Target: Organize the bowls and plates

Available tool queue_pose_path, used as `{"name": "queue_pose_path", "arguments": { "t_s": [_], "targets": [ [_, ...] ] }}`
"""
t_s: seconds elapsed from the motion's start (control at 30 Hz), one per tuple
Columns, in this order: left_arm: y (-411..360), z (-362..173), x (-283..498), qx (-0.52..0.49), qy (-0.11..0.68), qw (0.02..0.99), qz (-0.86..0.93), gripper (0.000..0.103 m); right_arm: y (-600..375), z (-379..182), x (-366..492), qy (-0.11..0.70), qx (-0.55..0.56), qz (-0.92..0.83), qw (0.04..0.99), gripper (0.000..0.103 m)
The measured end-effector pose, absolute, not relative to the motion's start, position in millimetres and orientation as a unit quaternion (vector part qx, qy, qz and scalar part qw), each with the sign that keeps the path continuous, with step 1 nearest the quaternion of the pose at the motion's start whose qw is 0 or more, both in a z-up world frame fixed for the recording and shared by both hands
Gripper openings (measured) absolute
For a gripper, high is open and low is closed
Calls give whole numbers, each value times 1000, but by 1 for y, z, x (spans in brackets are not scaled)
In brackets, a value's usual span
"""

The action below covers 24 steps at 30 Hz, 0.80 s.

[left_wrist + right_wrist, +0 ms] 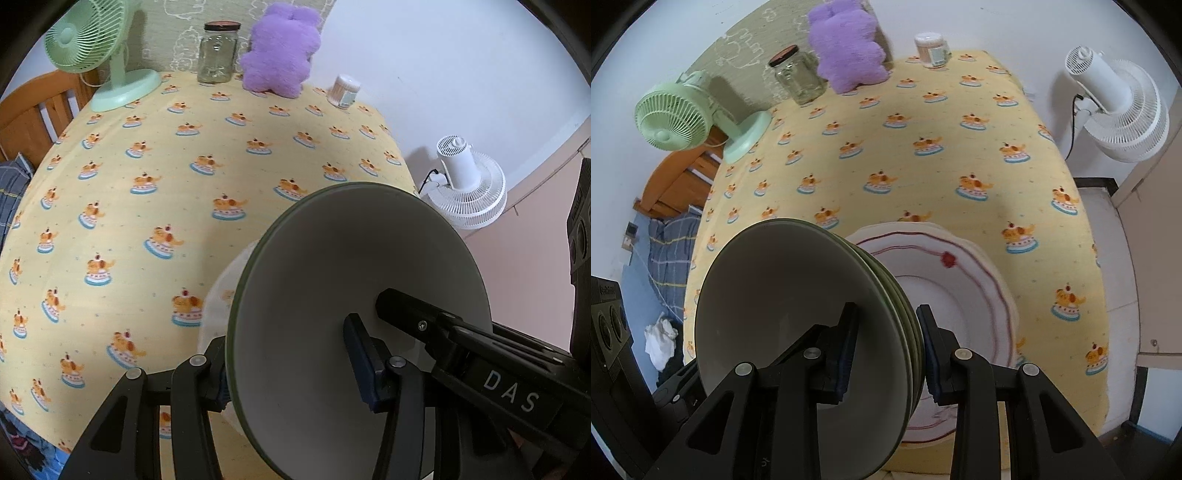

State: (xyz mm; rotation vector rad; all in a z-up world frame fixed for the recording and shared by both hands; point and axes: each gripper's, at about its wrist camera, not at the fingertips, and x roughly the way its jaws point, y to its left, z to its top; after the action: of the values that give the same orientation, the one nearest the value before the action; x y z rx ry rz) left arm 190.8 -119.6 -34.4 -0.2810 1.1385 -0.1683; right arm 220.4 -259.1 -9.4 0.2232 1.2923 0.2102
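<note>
A stack of green-rimmed bowls with grey insides (798,310) is held tilted above the yellow patterned table (923,147). My right gripper (888,354) is shut on the stack's rim, one finger inside the top bowl and one outside. My left gripper (291,369) is shut on the same stack (332,266) at another part of the rim. The right gripper's black finger (424,317) shows inside the bowl in the left wrist view. Under the stack lies a white plate with a red wavy line (960,295), partly hidden; it shows in the left wrist view (218,302).
At the table's back stand a green fan (92,48), a glass jar (218,51), a purple plush toy (280,48) and a cotton-swab tub (345,90). A white floor fan (469,184) stands beyond the right table edge. A wooden bed frame (33,110) is at left.
</note>
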Motion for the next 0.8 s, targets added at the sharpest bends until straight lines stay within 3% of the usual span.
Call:
{"name": "queue_pose_path", "arguments": {
  "t_s": [0.8],
  "targets": [
    [-150,-58,213,-136,564,810,-88,51,-293,-31,240,619,101,78,775,36]
  ]
}}
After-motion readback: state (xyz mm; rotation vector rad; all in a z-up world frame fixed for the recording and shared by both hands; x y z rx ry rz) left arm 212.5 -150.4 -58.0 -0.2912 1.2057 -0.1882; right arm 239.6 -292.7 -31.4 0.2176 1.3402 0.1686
